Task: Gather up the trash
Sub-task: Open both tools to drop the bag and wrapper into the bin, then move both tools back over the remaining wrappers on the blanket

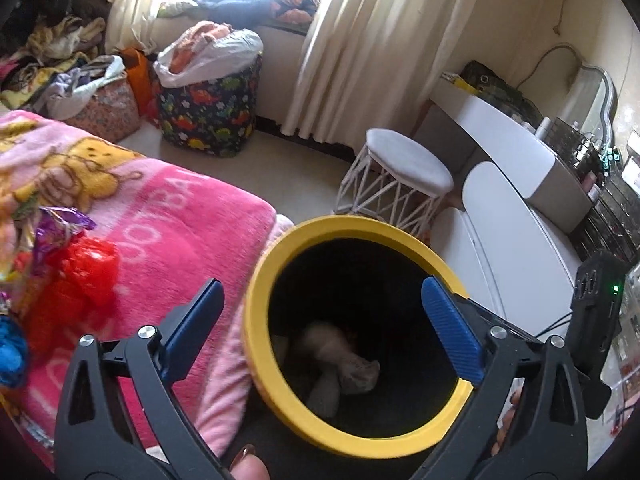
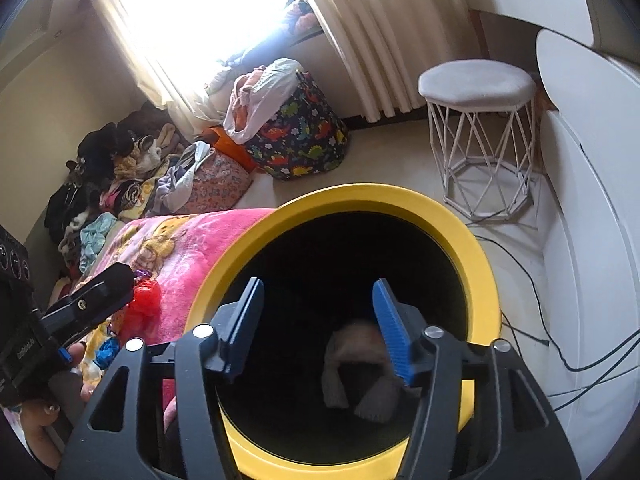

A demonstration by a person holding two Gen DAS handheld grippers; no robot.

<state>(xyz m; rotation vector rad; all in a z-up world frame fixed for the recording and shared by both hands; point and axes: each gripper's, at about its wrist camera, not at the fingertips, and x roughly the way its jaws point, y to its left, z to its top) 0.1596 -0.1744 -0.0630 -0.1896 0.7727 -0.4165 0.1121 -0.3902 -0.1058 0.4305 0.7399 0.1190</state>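
Note:
A round bin with a yellow rim (image 1: 340,226) and black inside stands beside the bed; it also shows in the right wrist view (image 2: 472,240). Crumpled pale paper (image 1: 344,360) lies at its bottom, seen in the right wrist view too (image 2: 352,368). My left gripper (image 1: 328,328) is open and empty, its fingers straddling the bin's mouth. My right gripper (image 2: 320,328) is open and empty above the bin's opening. Trash lies on the pink blanket: a red crinkled wrapper (image 1: 80,276) (image 2: 146,300), a purple foil wrapper (image 1: 60,224) and a blue piece (image 1: 10,352) (image 2: 108,350).
The bed with the pink blanket (image 1: 168,216) is left of the bin. A white wire stool (image 1: 400,180) (image 2: 480,120) and white dresser (image 1: 520,240) stand right. A dinosaur-print hamper (image 1: 208,108) and clothes piles sit by the curtains. Cables (image 2: 560,340) trail on the floor.

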